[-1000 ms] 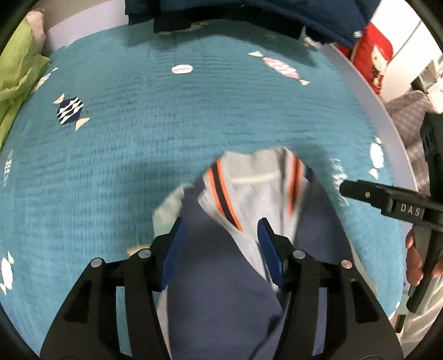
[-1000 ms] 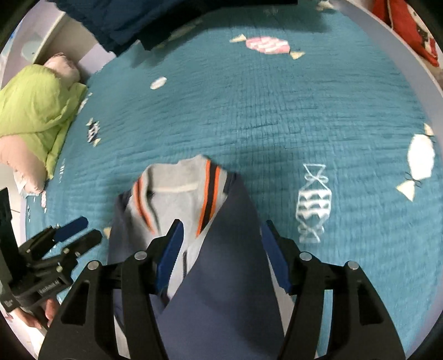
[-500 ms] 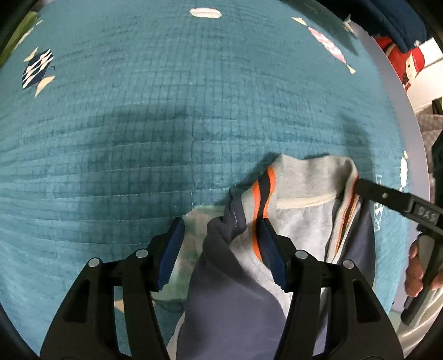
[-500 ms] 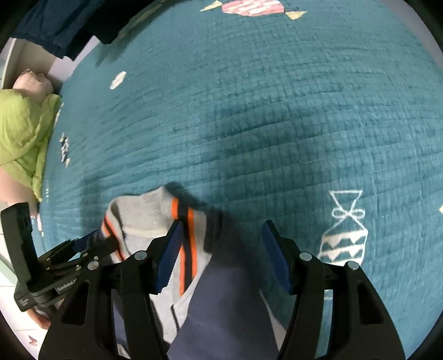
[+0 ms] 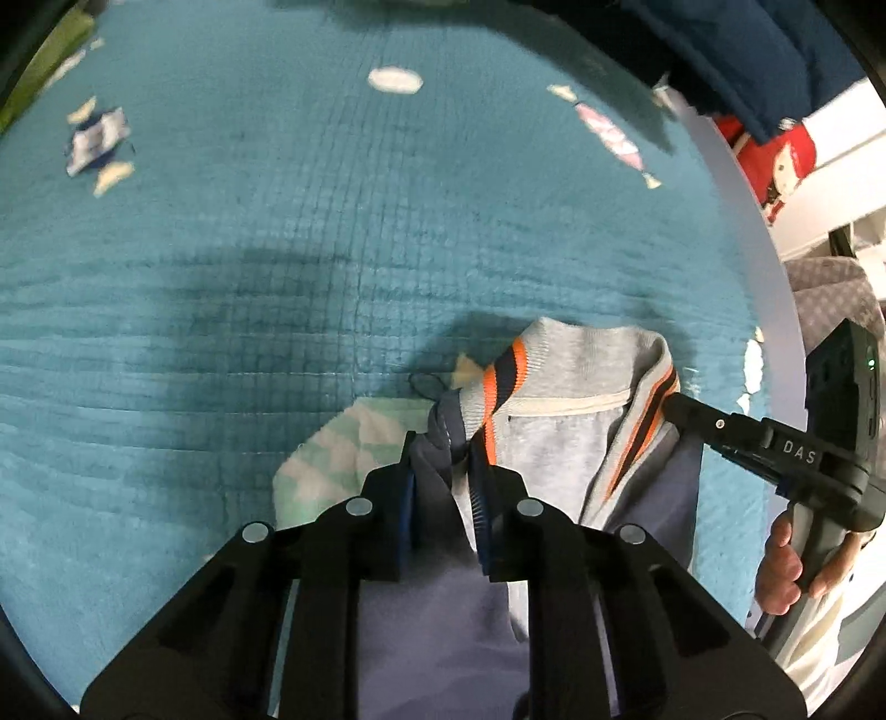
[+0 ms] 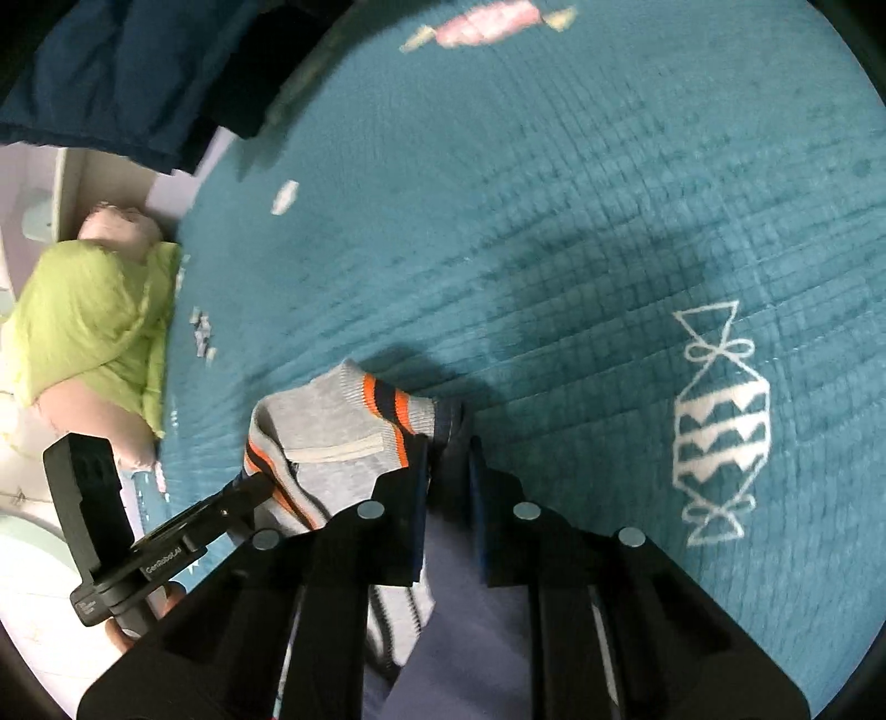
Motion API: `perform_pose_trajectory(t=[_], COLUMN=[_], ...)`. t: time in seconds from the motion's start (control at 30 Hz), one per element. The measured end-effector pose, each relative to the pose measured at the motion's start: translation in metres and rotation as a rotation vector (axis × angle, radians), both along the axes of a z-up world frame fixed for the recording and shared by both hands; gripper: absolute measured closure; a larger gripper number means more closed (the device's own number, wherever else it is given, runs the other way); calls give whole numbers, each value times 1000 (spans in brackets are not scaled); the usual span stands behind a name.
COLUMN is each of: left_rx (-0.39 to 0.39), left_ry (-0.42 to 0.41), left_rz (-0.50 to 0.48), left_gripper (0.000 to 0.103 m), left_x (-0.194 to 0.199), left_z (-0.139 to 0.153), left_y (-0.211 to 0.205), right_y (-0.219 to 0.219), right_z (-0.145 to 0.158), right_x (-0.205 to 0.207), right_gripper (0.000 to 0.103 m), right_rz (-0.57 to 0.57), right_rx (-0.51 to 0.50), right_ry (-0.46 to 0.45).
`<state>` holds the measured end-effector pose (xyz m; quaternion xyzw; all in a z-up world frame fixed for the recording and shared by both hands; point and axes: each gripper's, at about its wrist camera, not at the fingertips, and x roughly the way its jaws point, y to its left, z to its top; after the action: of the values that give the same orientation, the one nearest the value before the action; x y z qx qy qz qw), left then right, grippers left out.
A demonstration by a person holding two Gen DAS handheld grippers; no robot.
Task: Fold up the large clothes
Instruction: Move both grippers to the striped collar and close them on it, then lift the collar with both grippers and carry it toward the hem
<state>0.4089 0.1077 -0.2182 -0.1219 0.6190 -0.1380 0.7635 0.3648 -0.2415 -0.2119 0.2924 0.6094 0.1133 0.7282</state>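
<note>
Left wrist view. Left gripper (image 5: pixel 443 482) seen pointing steeply down at a teal bedspread (image 5: pixel 277 249). Jaws closing, with the navy shoulder of a jacket (image 5: pixel 559 448) bunched between the blue pads (image 5: pixel 480 498); pads appeared pressed onto the cloth. Jacket noted lying at the near edge of the bedspread, grey lining and collar facing up, orange and navy stripes on the collar. Right gripper (image 5: pixel 673 401) observed at the right, tips touching the opposite striped collar edge, held by a hand (image 5: pixel 781 559). Patterned pale patch (image 5: pixel 343 459) found just left of the jacket. Dark blue clothing (image 5: pixel 747 50) recorded at the far edge, a red item (image 5: pixel 775 166) beyond the bed rim.

Right wrist view. Right gripper (image 6: pixel 448 471) seen with jaws closing on the navy cloth beside the striped collar (image 6: pixel 387 407); cloth pinched between the pads. Left gripper (image 6: pixel 252 487) observed at lower left, tips on the other collar edge. Green pillow (image 6: pixel 94 321) recorded at the far left. White candy outline (image 6: pixel 720 421) printed on the bedspread well right of the jacket.
</note>
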Motion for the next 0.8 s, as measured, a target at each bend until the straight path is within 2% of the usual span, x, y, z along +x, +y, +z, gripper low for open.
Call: perform_pose_trajectory(t=[0.17, 0.27, 0.33, 0.47, 0.63, 0.8], left_rx=[-8, -8, 22, 50, 89, 94], left_ry=[-88, -150, -224, -298, -379, -396], left_rz=[-32, -57, -95, -136, -177, -197], left_gripper=[87, 87, 87, 87, 87, 87], left_x=[-27, -51, -78, -127, -204, -265], left_z=[50, 80, 104, 135, 161, 162], left_y=[1, -1, -4, -7, -3, 0], right_y=[-5, -3, 4, 14, 24, 30], right_z=[50, 87, 108, 147, 171, 178], right_x=[-26, -52, -70, -122, -181, -244], right_gripper=[91, 91, 91, 91, 91, 91], right_rz=[7, 53, 83, 142, 196, 246], right_rx=[22, 9, 1, -20, -21, 1], right_ry=[-94, -168, -220, -311, -386, -421])
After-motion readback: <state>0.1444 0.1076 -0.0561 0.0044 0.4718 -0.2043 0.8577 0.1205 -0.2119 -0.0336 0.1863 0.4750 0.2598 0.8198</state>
